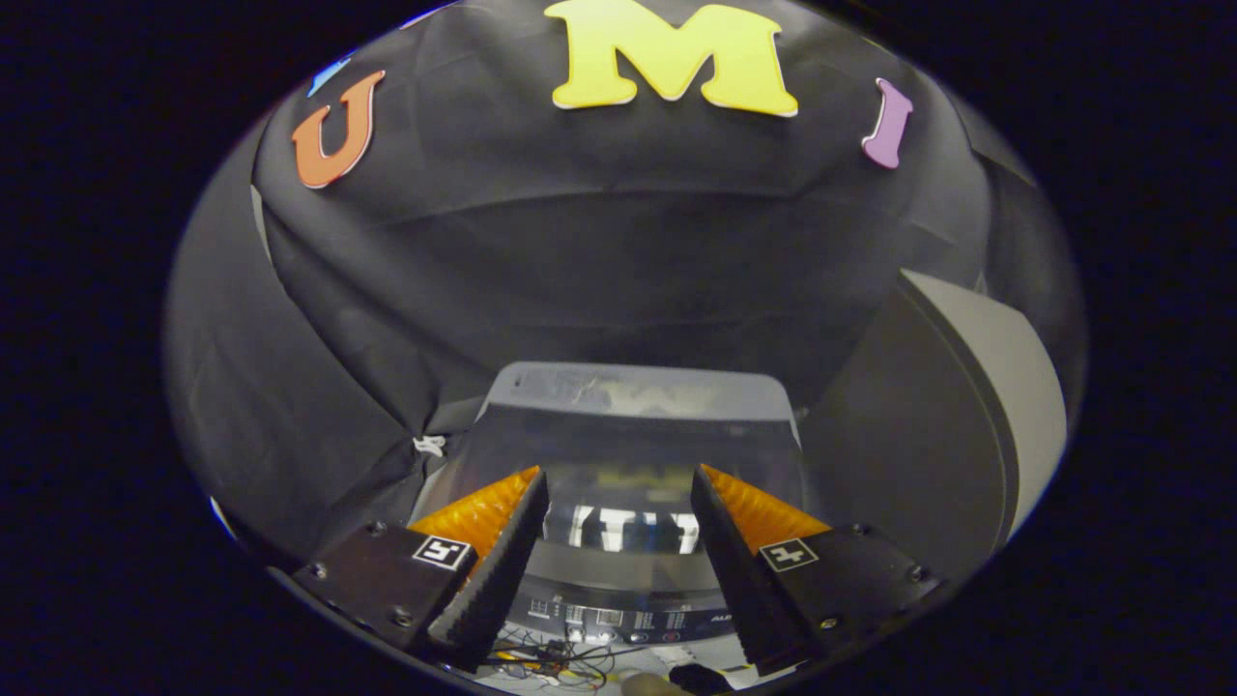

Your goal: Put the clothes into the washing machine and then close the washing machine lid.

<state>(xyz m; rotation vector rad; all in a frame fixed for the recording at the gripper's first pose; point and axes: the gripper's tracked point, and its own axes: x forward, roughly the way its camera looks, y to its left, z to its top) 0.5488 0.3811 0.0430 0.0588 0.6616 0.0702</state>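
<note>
tool (618,483) released, empty | washing machine (618,580) below, lid (633,396) closed | black cloth wall (580,271) behind

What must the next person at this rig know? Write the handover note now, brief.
Gripper: fingers open, nothing between them, poised above the washing machine.
Things: the machine's lid lies just beyond the fingertips, and its control panel sits between the fingers, nearer the camera. The glossy lid looks down, though I am not certain.
Done: probably the closing; through the lid I cannot tell whether the clothes are inside.
Left: check the load and that the lid sits flat.
</note>
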